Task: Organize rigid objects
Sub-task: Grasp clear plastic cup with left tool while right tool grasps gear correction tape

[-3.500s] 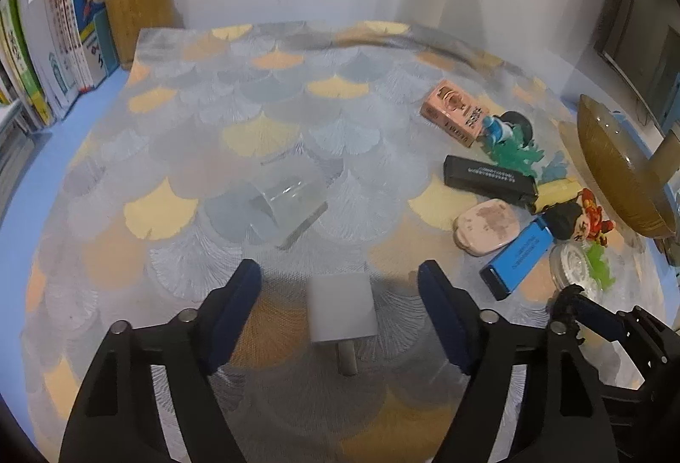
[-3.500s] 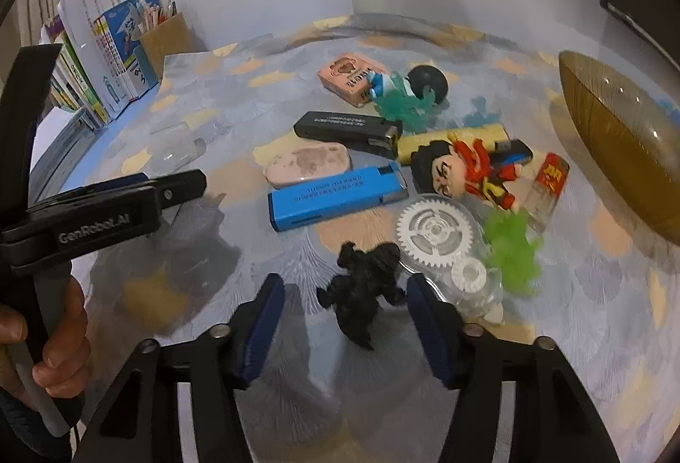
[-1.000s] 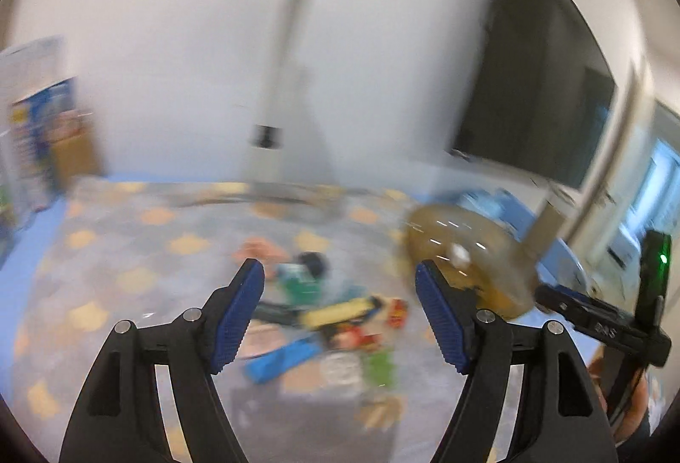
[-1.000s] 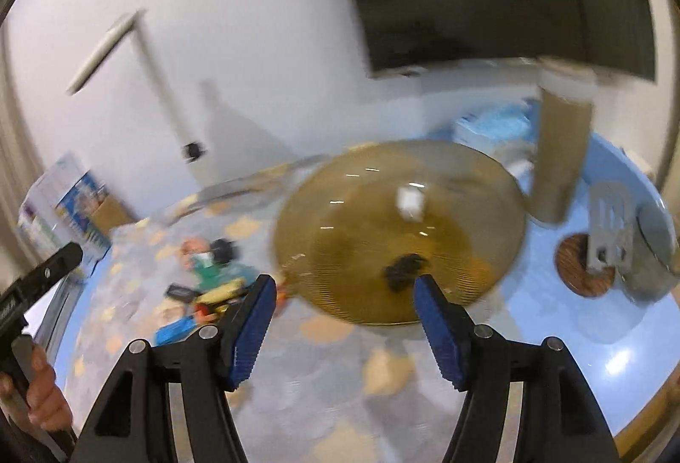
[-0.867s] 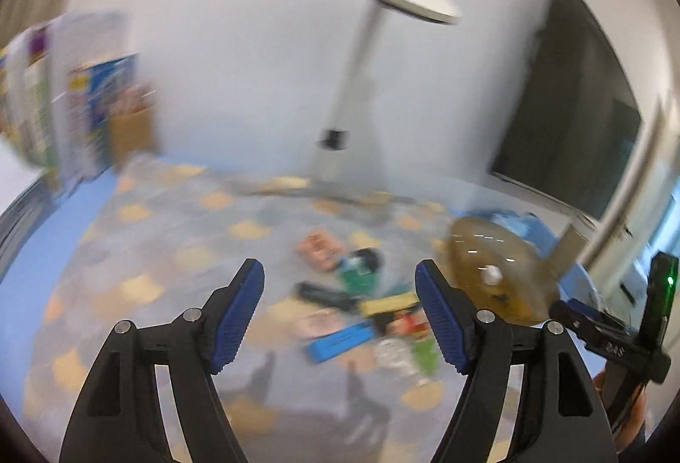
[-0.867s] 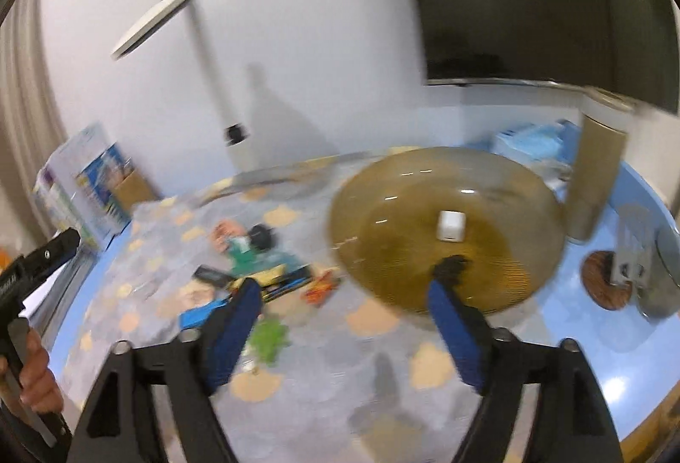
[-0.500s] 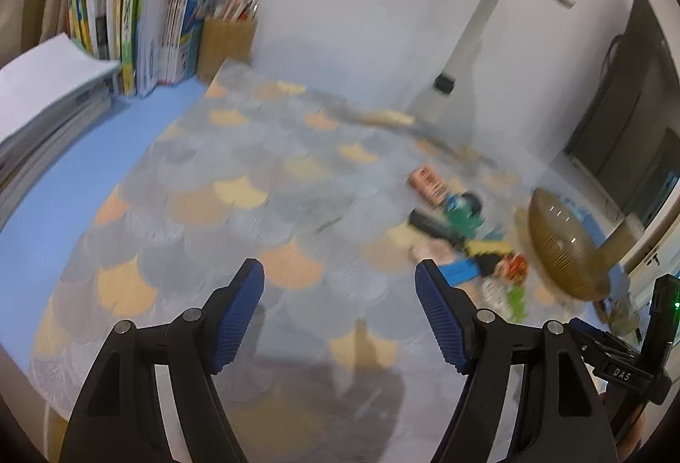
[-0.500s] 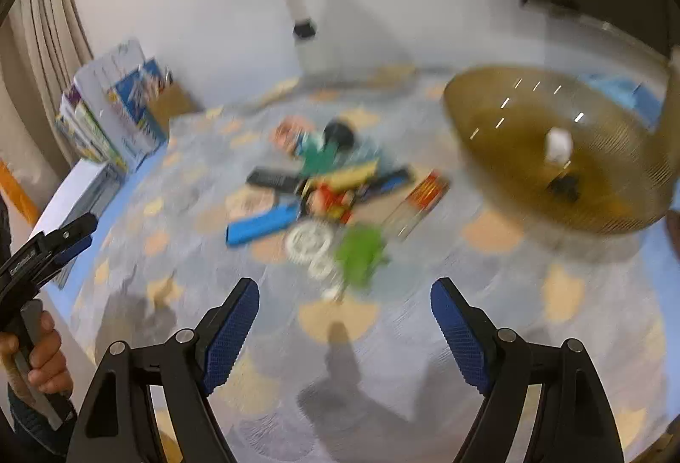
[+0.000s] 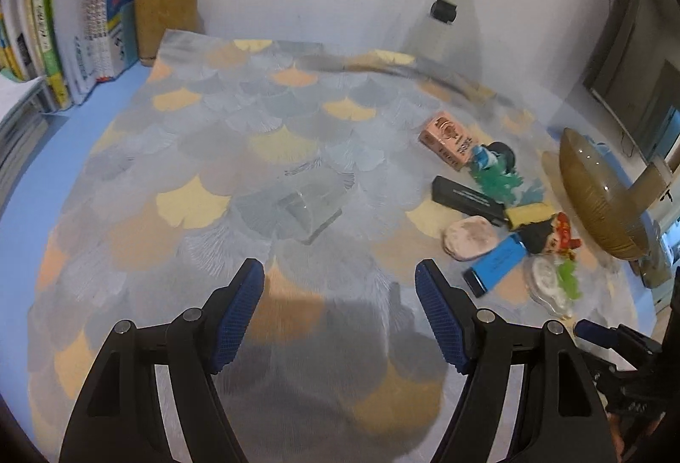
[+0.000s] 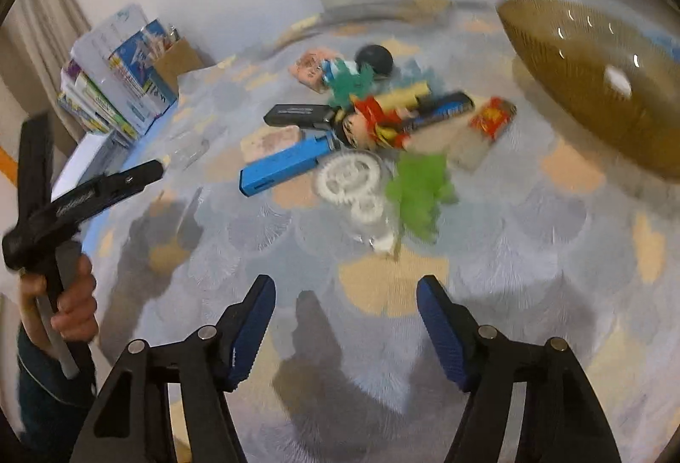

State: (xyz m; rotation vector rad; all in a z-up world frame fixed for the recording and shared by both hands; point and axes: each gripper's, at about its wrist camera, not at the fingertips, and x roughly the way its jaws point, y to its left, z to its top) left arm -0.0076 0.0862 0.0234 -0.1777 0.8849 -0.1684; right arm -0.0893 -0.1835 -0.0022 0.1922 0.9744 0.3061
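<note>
The green toy (image 10: 420, 191) is blurred; the amber bowl (image 10: 595, 80) is cut off.

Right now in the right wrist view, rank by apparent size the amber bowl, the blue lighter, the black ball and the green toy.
1. amber bowl, though closeness may exaggerate it
2. blue lighter and green toy, too alike and blurred to separate
3. black ball

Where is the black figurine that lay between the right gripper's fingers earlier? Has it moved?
Yes. It is gone from beside the white gears on the mat; only a white piece shows in the brown bowl's visible part.

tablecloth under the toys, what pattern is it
The tablecloth has overlapping fan-shaped scales in grey, pale blue, yellow and orange; clearest in the left wrist view.
</note>
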